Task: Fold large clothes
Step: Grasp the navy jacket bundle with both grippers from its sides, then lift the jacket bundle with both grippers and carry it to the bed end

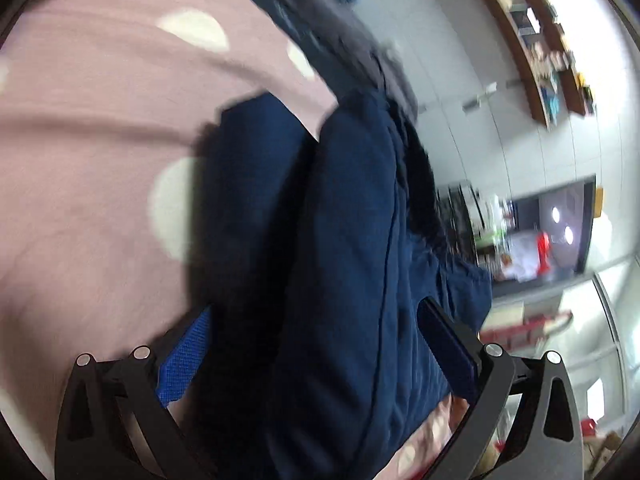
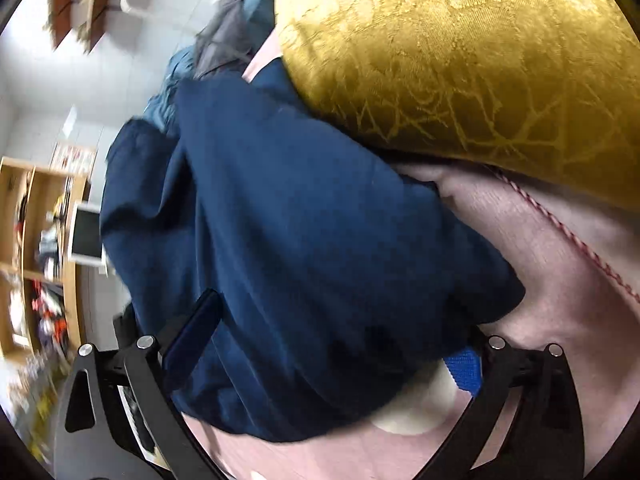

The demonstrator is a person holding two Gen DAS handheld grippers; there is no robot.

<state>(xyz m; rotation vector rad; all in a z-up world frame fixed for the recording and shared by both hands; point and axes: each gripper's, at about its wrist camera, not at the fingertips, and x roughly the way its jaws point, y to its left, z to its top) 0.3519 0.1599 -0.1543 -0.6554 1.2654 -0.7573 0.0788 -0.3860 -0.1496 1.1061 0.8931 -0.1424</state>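
Navy garment (image 1: 344, 240) heaped in thick folds on a pink bedsheet (image 1: 88, 128) dotted with white spots, running from near each camera away toward a grey and teal pile of other clothes (image 1: 320, 4) farther up the bed. Left tongs (image 1: 320, 340) spread wide, a bulky fold of the navy cloth lying between the two fingers and covering most of the gap; blue pad on one finger (image 1: 184, 360) half hidden by the fabric, pads not seen pressing in. Right tongs (image 2: 324, 344) likewise spread at full width, the garment's near edge draped between and over them, nothing pinched. Far side of the garment touching a gold patterned cushion (image 2: 460, 64) in the right wrist view. Wooden shelves (image 2: 44, 248) against the wall beyond the bed, blurred. Both views smeared.
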